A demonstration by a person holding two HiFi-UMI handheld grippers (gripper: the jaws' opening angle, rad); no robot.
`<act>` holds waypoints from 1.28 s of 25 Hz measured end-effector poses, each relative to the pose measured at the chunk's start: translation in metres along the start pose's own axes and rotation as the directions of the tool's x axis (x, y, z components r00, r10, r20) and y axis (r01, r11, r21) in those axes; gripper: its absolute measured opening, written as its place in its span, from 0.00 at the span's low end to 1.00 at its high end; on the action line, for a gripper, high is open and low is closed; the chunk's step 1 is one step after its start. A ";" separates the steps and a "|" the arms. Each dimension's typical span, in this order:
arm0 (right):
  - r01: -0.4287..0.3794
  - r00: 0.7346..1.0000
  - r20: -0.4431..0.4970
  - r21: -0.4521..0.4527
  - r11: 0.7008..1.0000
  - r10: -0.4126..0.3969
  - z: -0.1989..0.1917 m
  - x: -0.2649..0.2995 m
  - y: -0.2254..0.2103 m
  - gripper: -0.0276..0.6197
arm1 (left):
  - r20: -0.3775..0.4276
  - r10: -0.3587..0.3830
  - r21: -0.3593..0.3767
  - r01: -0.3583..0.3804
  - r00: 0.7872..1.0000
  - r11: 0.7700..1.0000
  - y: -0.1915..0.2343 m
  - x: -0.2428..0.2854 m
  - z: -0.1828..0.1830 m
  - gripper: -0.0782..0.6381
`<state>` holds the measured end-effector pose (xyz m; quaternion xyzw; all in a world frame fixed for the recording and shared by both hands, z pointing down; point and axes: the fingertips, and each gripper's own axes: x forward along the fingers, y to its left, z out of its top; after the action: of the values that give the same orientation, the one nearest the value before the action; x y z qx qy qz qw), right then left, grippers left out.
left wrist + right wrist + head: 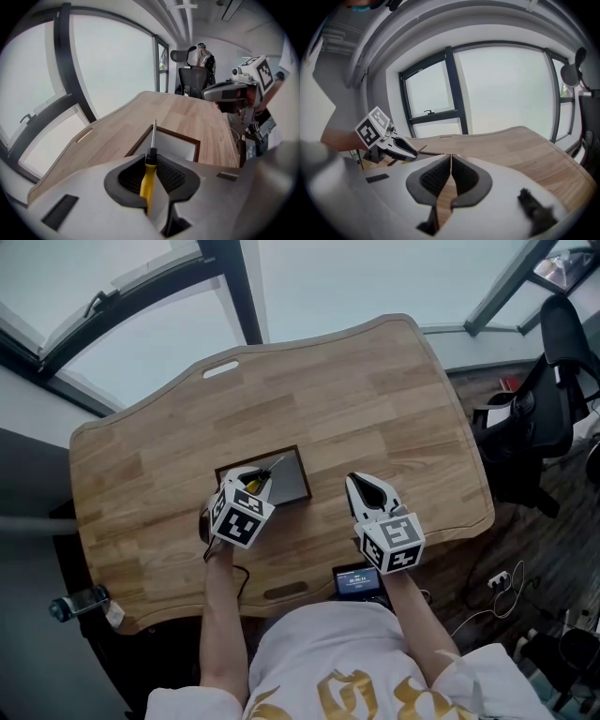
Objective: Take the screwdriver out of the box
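Observation:
My left gripper (149,176) is shut on a yellow-handled screwdriver (150,169), whose metal shaft sticks out past the jaws above the box. In the head view that gripper (255,486) hangs over the near left corner of the shallow brown-rimmed box (292,486), with the screwdriver (263,474) slanting up to the right. The box (174,146) shows a pale grey floor in the left gripper view. My right gripper (364,491) floats to the right of the box over bare wood, jaws shut with nothing between them (451,180).
The wooden table (375,390) has a slot handle (221,368) at its far left and a curved front edge. A black office chair (553,381) and cables stand on the floor to the right. A small device with a screen (358,579) sits at the table's near edge.

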<state>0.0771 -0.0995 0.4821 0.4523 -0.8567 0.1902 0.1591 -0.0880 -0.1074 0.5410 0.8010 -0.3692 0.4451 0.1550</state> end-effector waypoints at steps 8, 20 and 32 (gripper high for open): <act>-0.008 1.000 0.025 -0.022 1.000 0.008 0.009 -0.009 0.009 0.09 | 0.101 0.075 -0.070 -0.068 0.992 0.995 0.006 -0.023 0.010 0.22; -0.026 0.996 0.080 -0.075 0.997 0.032 0.027 -0.025 0.045 0.09 | 0.320 0.164 -0.247 -0.085 0.933 0.965 0.004 -0.086 0.018 0.22; -0.048 0.990 0.130 -0.115 0.992 0.063 0.040 -0.040 0.080 0.09 | 0.415 0.245 -0.301 -0.122 0.877 0.946 -0.010 -0.142 0.007 0.22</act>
<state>0.0282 -0.0482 0.4152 0.4303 -0.8870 0.1157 0.1212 -0.1237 -0.0395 0.4204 0.8145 -0.5258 0.2086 0.1288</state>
